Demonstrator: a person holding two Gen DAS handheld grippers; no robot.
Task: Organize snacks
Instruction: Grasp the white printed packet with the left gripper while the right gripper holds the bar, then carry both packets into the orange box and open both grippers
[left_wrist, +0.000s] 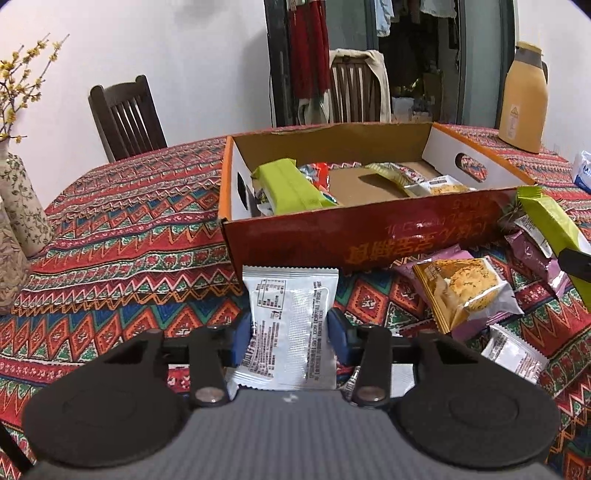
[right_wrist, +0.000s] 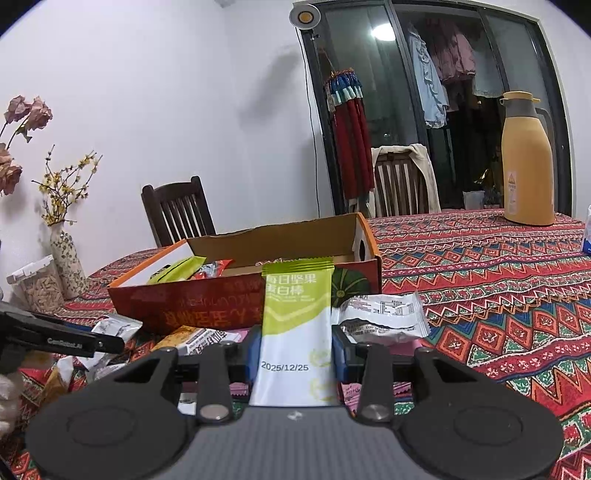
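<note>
My left gripper (left_wrist: 290, 330) is shut on a white snack packet (left_wrist: 291, 325), printed side up, just in front of the red cardboard box (left_wrist: 362, 236). Inside the box lie a green bar packet (left_wrist: 291, 186) and other snacks. To the right of my left gripper, a biscuit packet (left_wrist: 465, 288) lies on purple wrappers beside another green bar packet (left_wrist: 554, 225). My right gripper (right_wrist: 295, 349) is shut on a green and white bar packet (right_wrist: 295, 332) that stands upright before the same red cardboard box (right_wrist: 207, 306). A crumpled white packet (right_wrist: 384, 314) lies right of it.
A patterned cloth (left_wrist: 129, 240) covers the table. A floral vase (left_wrist: 22, 210) stands at the left, a tan thermos jug (left_wrist: 522, 107) at the back right. Dark chairs (left_wrist: 127, 118) stand behind the table. The other gripper's black finger (right_wrist: 62, 338) shows at the left of the right wrist view.
</note>
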